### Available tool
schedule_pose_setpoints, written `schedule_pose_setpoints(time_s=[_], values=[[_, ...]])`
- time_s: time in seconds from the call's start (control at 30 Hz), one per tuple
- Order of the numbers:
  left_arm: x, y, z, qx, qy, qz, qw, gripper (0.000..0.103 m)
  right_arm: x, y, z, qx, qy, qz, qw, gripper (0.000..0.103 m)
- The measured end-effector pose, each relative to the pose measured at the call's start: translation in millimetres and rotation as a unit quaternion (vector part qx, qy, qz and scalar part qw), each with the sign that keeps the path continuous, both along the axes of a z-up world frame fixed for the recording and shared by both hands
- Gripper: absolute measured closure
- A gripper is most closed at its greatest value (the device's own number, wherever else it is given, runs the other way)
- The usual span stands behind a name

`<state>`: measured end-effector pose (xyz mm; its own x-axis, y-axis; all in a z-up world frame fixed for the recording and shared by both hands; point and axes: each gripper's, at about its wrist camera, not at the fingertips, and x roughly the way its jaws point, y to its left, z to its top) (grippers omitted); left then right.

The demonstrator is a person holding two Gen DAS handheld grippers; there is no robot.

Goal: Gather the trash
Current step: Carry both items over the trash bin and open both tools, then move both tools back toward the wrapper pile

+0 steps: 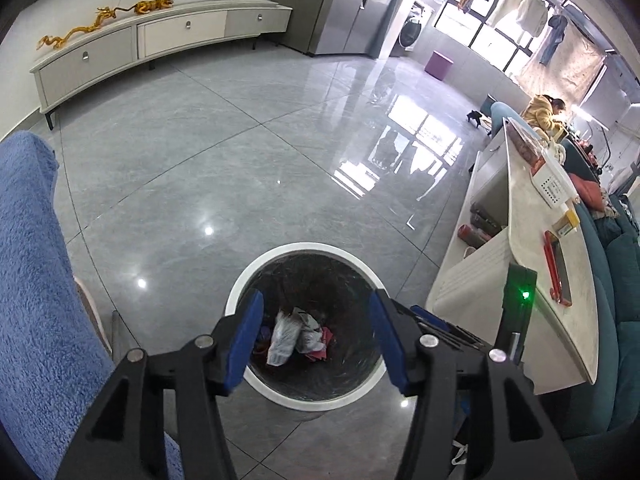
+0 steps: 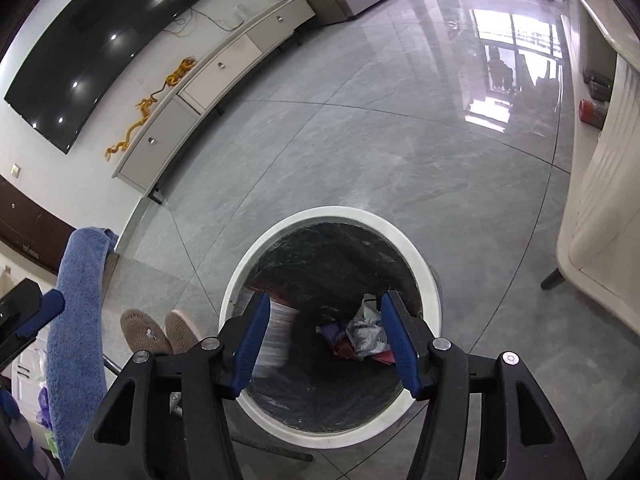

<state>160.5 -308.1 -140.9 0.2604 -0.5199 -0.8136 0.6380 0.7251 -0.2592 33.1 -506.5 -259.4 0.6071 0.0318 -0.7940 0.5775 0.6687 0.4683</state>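
A round trash bin with a white rim point(image 1: 304, 246) point(image 2: 332, 212) and a black liner stands on the grey tile floor under both grippers. At its bottom lies trash point(image 1: 286, 336) point(image 2: 366, 332): crumpled pale plastic bags and some red and purple scraps. My left gripper point(image 1: 316, 300) hangs over the bin's mouth, open, with nothing between its blue pads. My right gripper point(image 2: 326, 298) is also open and empty above the bin. A blurred pale streak point(image 2: 276, 336) shows inside the bin beside the right gripper's left finger; I cannot tell what it is.
A blue towel point(image 1: 32, 280) point(image 2: 80, 320) hangs at the left. A white table point(image 1: 536, 240) with small items stands at the right, a teal sofa behind it. Slippers point(image 2: 160, 332) lie left of the bin. A low cabinet point(image 1: 160, 40) lines the far wall. A person point(image 1: 544, 112) sits far right.
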Motion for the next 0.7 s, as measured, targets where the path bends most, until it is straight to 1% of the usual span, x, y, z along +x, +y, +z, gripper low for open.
schedule_pose_setpoints(time_s=[0.1,0.23,0.43,0.53,0.7], values=[[-1,10,4,-0.01,-0.006,0.015,0.9998,0.05,0,1,3,-0.004,-0.005,-0.002,1.0,0.041],[-5,26,15,-0.027,-0.038,0.036,0.9983,0.05,2,7,15,-0.01,-0.02,0.005,1.0,0.04],[-12,49,30,-0.019,-0.055,0.04,0.9975,0.05,7,19,41,-0.025,-0.048,0.016,0.998,0.037],[-15,68,40,-0.025,-0.066,0.056,0.9959,0.05,9,28,58,-0.034,-0.064,0.021,0.997,0.037],[-20,115,58,-0.033,-0.083,0.1,0.991,0.049,10,45,87,-0.04,-0.097,0.032,0.994,0.035]])
